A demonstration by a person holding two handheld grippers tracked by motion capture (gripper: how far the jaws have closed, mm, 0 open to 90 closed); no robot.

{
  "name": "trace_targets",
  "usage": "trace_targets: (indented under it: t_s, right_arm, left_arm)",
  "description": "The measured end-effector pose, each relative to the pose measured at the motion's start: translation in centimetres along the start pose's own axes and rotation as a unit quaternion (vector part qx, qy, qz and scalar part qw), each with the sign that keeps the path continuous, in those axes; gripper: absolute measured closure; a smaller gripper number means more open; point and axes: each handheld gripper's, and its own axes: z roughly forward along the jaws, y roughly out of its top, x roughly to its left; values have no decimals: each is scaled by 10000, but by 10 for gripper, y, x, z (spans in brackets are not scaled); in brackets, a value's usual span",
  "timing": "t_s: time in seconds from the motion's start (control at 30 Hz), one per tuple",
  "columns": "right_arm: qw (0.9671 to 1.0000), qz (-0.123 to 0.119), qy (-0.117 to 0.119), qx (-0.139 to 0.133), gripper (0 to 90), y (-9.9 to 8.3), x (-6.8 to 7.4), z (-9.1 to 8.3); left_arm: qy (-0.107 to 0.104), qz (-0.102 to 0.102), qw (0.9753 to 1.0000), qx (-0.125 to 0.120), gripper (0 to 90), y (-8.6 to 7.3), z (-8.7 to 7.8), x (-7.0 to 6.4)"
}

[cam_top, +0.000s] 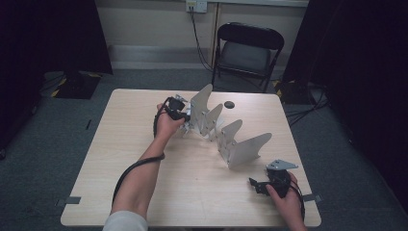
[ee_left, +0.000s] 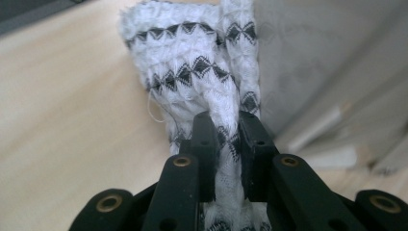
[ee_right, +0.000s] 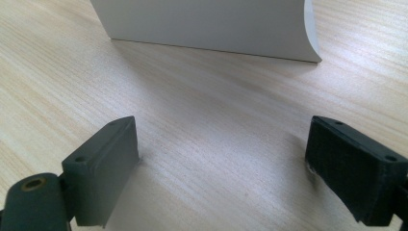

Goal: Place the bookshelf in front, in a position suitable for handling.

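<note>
A light wooden table [cam_top: 144,192] stands on grey carpet [cam_top: 43,159]. Beyond its far edge sits a black folding chair [cam_top: 248,48] against a pale wall [cam_top: 144,21] (socket [cam_top: 196,5] above), with dark curtains [cam_top: 356,53] left and right.

Knitted cloth [ee_left: 202,82] rough; wood-grain table [ee_right: 192,139] matt

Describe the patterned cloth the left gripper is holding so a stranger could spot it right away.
Start at the pale wooden table and find the row of grey fin-shaped metal plates standing across its middle. At the row's far left end, the left gripper is shut on a knitted cloth. It is the one soft thing there: white, banded with black diamonds.
</note>
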Motion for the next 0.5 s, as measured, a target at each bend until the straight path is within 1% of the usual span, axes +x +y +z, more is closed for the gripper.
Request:
trace_targets:
  t_s: [0.03, 0.07, 0.1, 0.13, 0.17, 0.2, 0.23, 0.3, 0.33, 0.37, 0.4, 0.47, 0.5]
  right_arm:
    - [10000, 5, -2, -1, 106, 0, 0, 0]
    - [10000, -1, 0, 0, 106, 0, 0, 0]
    - [10000, 0, 0, 0, 106, 0, 0, 0]
    - [10000, 4, -3, -1, 106, 0, 0, 0]
    - [10000, 0, -1, 0, 106, 0, 0, 0]
    - [10000, 0, 0, 0, 106, 0, 0, 0]
    - [10000, 0, 0, 0, 106, 0, 0, 0]
    - [10000, -1, 0, 1, 106, 0, 0, 0]
    - [10000, -1, 0, 1, 106, 0, 0, 0]
    - [10000, 0, 0, 1, 106, 0, 0, 0]
    - [10000, -1, 0, 1, 106, 0, 0, 0]
    - [10000, 0, 0, 1, 106, 0, 0, 0]
    - [10000, 1, 0, 2, 106, 0, 0, 0]
  left_arm:
    - [-8, -17, 10000, 25, 793, -5, 0, -1]
    - [-15, -80, 10000, 9, 793, -10, 0, -2]
    - [-15, -80, 10000, 9, 793, -10, 0, -2]
    - [1, -98, 9999, 74, 793, -17, -2, -3]
    - [1, -98, 9999, 74, 792, -17, -2, -3]
    - [-6, -196, 9998, 61, 792, -24, -5, -5]
    - [-2, -204, 9998, 73, 790, -27, -7, -6]
    - [-9, -288, 9996, -11, 789, -33, -10, -10]
    - [-17, -245, 9997, 50, 788, -35, -12, -11]
    - [-17, -245, 9997, 50, 788, -35, -12, -11]
    - [-30, -346, 9994, 9, 787, -40, -15, -14]
    - [-32, -327, 9995, 23, 787, -42, -17, -16]
    - [-26, -381, 9993, 15, 787, -47, -21, -20]
